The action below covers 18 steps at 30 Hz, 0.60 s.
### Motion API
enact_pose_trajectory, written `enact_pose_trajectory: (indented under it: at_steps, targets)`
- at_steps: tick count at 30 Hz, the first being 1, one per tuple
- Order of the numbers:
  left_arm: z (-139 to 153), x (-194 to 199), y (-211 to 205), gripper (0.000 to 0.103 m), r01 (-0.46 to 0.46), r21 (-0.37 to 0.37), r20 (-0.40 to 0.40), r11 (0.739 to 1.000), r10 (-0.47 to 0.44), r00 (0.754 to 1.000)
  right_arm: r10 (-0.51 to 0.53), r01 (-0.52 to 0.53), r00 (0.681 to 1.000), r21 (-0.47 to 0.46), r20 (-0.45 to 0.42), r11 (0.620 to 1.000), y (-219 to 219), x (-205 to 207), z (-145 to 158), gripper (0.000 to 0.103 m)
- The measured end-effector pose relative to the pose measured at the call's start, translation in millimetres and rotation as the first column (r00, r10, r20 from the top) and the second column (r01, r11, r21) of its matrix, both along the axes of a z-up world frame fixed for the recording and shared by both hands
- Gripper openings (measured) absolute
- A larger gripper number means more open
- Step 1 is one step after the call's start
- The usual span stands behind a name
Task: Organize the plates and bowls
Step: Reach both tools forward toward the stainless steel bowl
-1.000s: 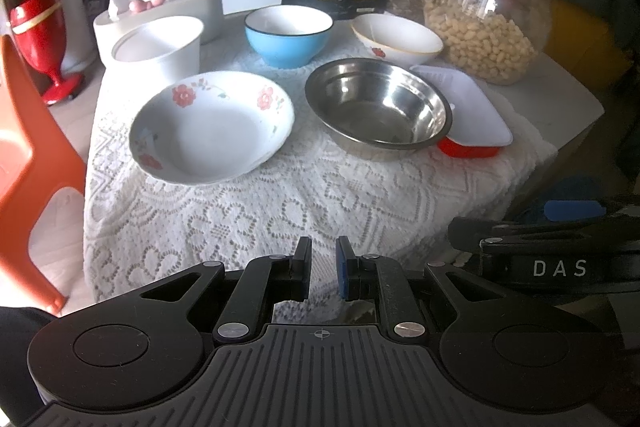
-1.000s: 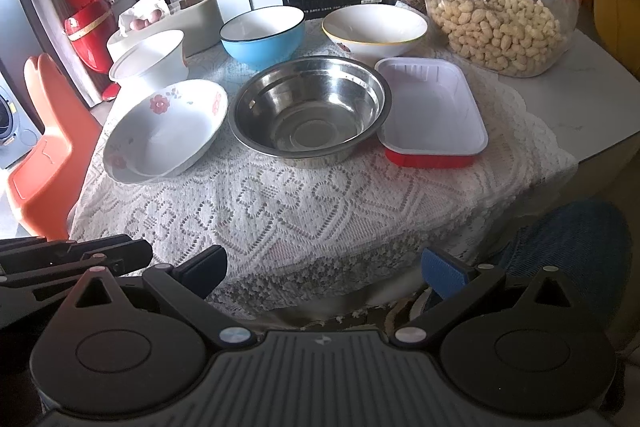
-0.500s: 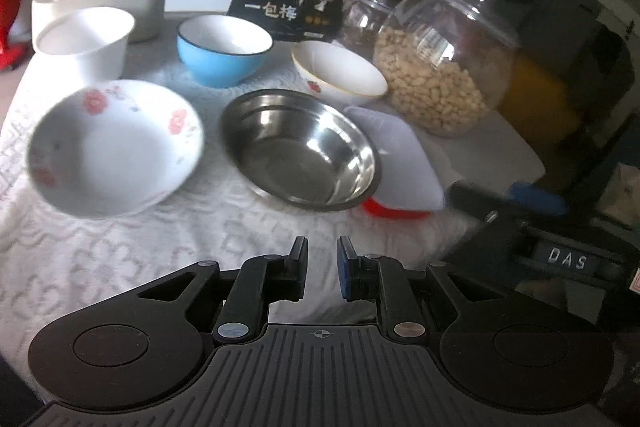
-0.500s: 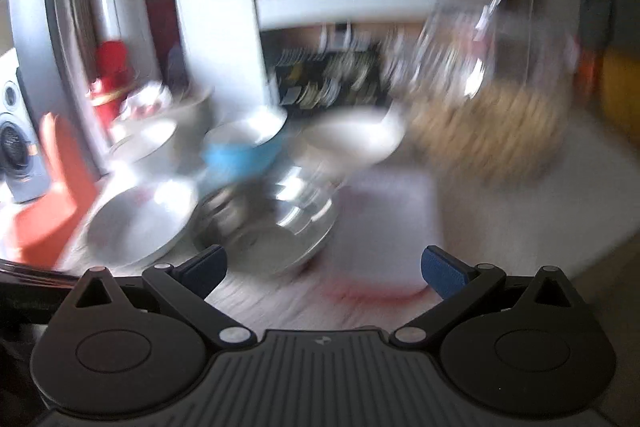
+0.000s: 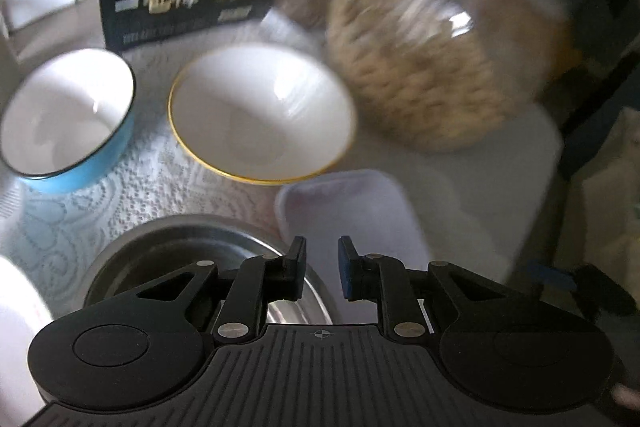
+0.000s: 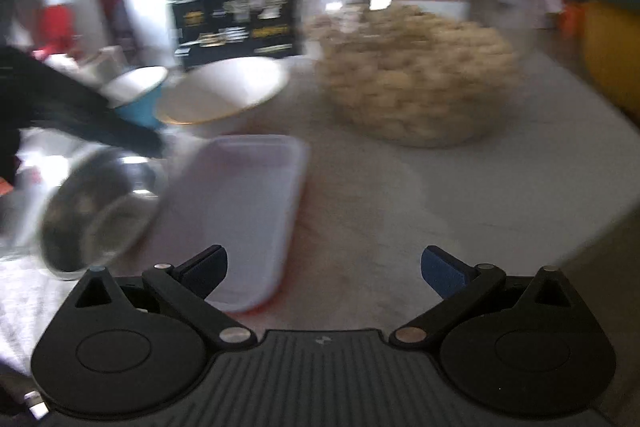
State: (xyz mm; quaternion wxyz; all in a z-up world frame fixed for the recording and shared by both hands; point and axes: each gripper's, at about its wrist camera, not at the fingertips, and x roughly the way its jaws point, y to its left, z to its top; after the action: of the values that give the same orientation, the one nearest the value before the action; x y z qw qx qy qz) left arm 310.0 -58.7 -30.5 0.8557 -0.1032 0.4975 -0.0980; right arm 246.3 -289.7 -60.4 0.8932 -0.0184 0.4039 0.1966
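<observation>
Both tongs have swept in over the counter since a second ago, so the dishes that lay far ahead then now sit close under them. Left tongs (image 5: 322,273) hang above the near rim of the round stainless steel bowl (image 5: 168,247), their jaws a narrow gap apart and opening, with nothing between them. Just ahead of them lies the white rectangular tray with a red underside (image 5: 360,211); further ahead stands the white bowl with a yellow rim (image 5: 262,113), and ahead to the left the blue bowl with a white inside (image 5: 66,115). Right tongs (image 6: 324,267) stand wide apart and empty, with that tray just ahead to the left and the big glass jar of pale nuts (image 6: 412,75) beyond. By the look of it, this is the approach before a first pick, and no dish is gripped. Next, one pair should straddle a rim and close, probably on the tray or the steel bowl.
</observation>
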Motion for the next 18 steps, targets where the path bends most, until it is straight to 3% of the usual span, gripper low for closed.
enact_pose_trajectory:
  at_steps: [3,6,10,12,13,18]
  targets:
    - [-12.6,14.9,2.3,0.017,-0.039,0.028,0.004,0.999,0.039,0.999,0.073,-0.066,0.993,0.083,-0.089,0.994,12.0,20.8,-12.5,0.087]
    - [-15.6,23.3,5.0,0.018,-0.063,0.022,0.009,0.998,0.062,0.998,0.099,-0.068,0.977,0.164,-0.190,0.984,14.3,46.0,-28.0,0.075]
    - [-25.5,34.9,7.3,0.018,-0.058,0.041,-0.034,0.997,0.059,0.998,0.137,-0.050,0.944,0.281,-0.299,0.958,11.9,68.6,-44.0,0.073]
    - [-31.1,42.4,9.4,0.018,-0.066,-0.025,-0.081,0.998,0.064,0.995,0.159,-0.056,0.939,0.319,-0.306,0.946,10.1,73.5,-44.1,0.072]
    - [-33.9,46.5,9.4,0.025,-0.073,-0.068,-0.102,0.995,0.066,0.993,0.166,-0.061,0.939,0.329,-0.302,0.942,9.8,76.3,-41.2,0.072]
    - [-31.8,58.5,-12.8,0.029,-0.054,-0.172,-0.101,0.984,0.037,0.994,0.109,-0.038,0.971,0.309,-0.214,0.950,-16.9,81.8,-15.6,0.073]
